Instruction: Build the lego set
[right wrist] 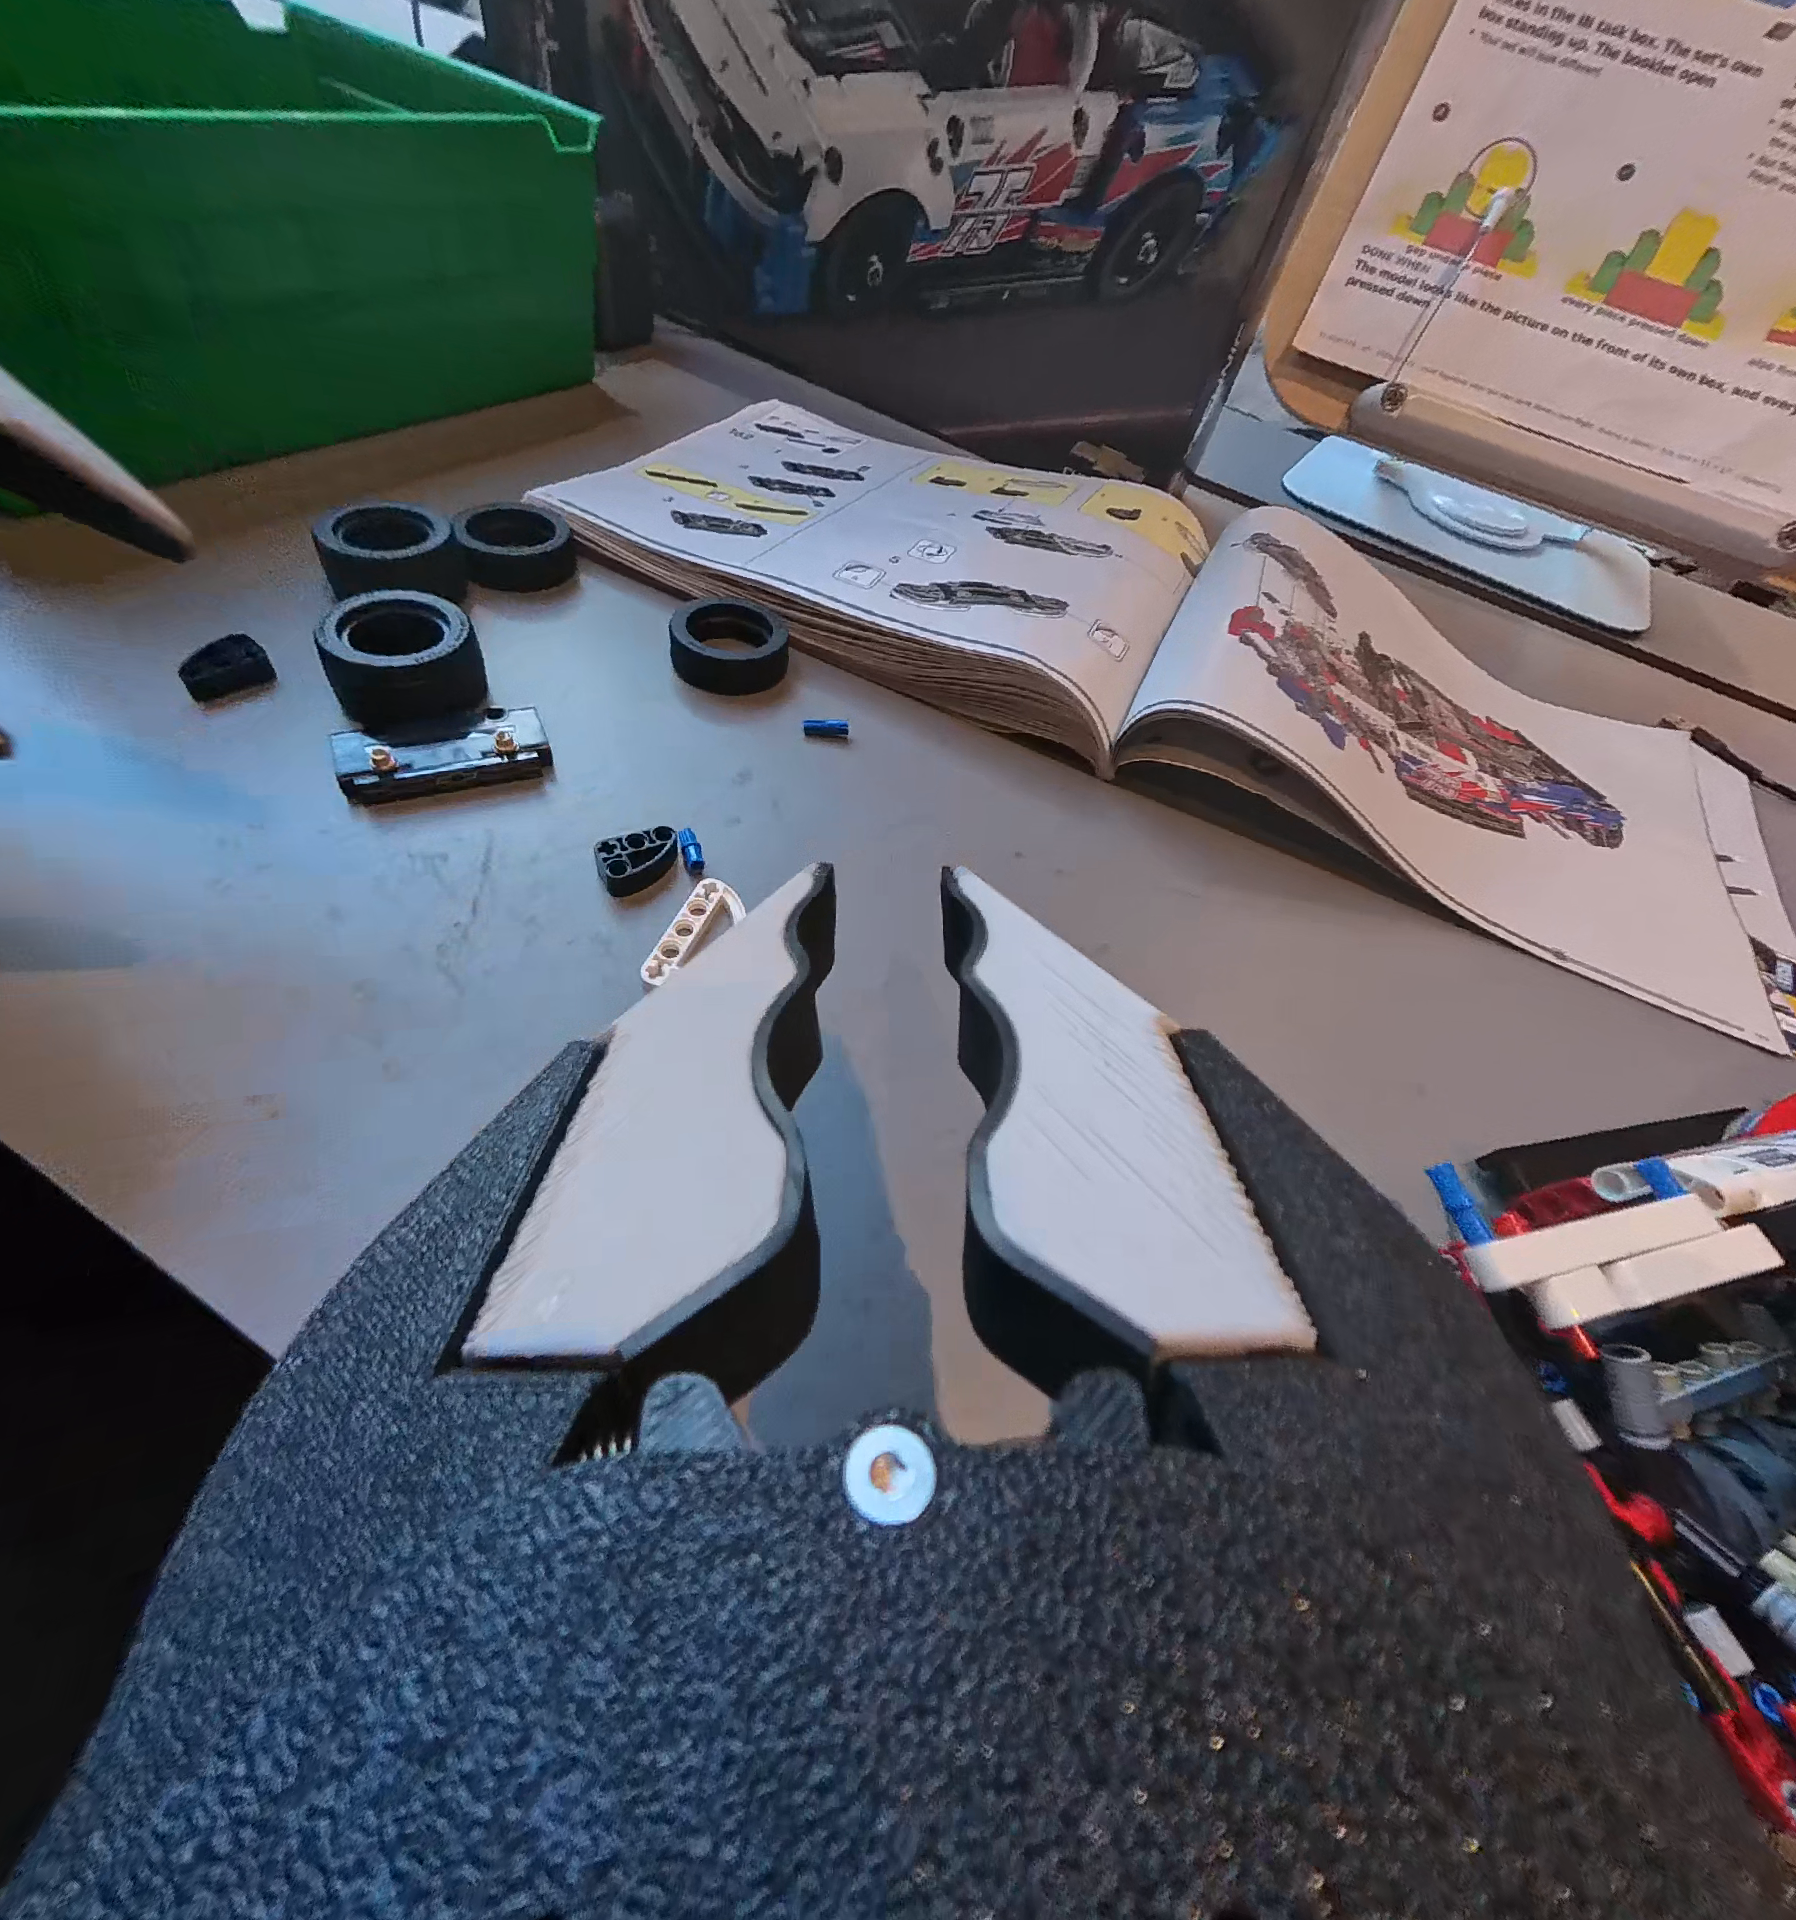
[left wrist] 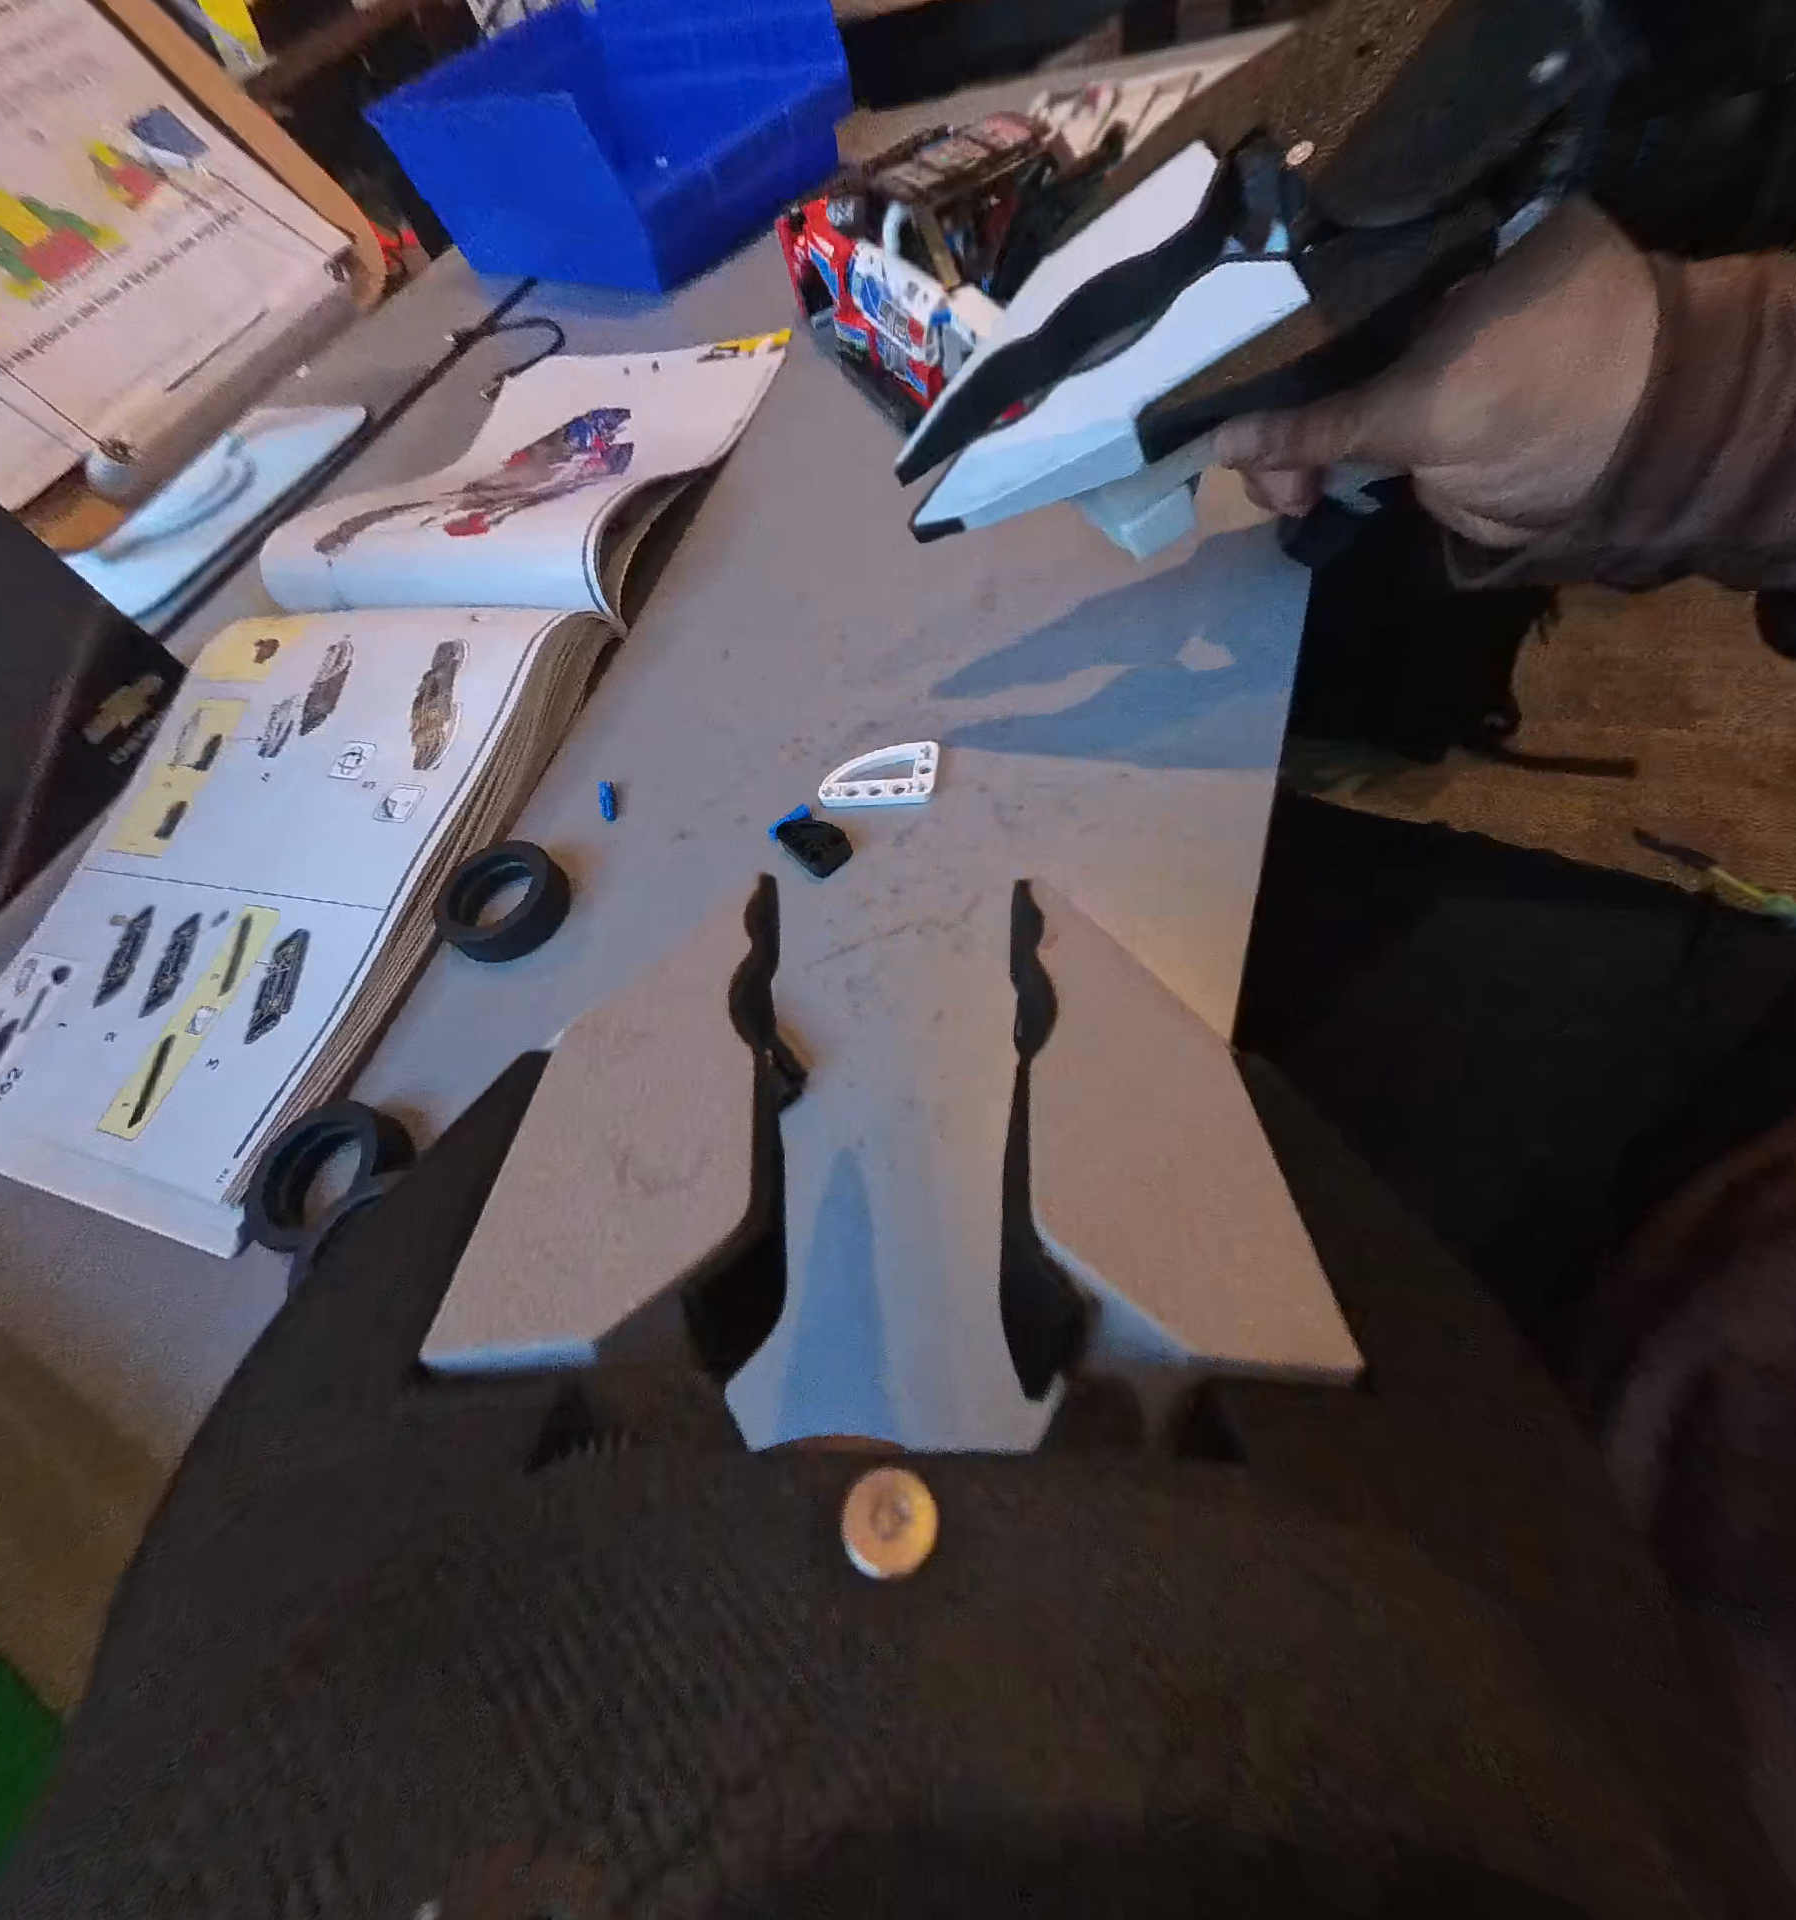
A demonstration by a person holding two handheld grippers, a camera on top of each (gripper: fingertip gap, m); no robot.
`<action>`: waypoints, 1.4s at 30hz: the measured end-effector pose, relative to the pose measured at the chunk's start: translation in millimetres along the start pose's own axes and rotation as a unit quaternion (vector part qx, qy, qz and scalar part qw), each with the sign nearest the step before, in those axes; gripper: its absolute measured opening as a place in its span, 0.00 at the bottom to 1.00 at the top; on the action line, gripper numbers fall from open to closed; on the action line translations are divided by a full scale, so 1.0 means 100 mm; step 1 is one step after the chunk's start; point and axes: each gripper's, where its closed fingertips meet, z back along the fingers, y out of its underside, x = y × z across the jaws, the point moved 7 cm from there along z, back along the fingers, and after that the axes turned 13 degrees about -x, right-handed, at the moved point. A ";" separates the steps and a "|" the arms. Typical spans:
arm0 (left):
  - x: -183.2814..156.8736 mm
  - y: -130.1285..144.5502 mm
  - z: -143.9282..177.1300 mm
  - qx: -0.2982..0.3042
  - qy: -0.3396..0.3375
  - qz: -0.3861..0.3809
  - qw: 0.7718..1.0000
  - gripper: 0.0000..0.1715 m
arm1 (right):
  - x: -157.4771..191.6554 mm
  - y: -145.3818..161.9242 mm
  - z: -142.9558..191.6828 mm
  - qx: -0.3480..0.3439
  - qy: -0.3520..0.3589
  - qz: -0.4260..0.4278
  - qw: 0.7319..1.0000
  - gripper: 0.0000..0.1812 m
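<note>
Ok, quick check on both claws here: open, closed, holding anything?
Left claw: open, empty, above the table.
Right claw: open, empty, near the white curved piece.

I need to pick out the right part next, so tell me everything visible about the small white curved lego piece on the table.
The white curved piece is a flat, plastic-looking quarter-arc frame with a row of round holes along its straight edge. It lies flat on the grey table, beside a black piece and a blue pin, untouched by either gripper.
</note>
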 end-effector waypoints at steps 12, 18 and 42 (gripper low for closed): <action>0.19 0.19 0.34 -0.127 0.004 0.006 0.992 0.29 | -0.04 0.08 -0.14 0.054 -0.012 -0.026 0.998 0.11; 0.27 0.21 0.30 -0.117 0.016 0.029 0.993 0.31 | -0.04 0.11 -0.21 0.073 -0.054 -0.063 0.994 0.16; 0.55 0.37 0.46 -0.052 -0.146 0.056 0.986 0.25 | 0.11 0.09 -0.32 0.069 -0.227 -0.046 0.970 0.20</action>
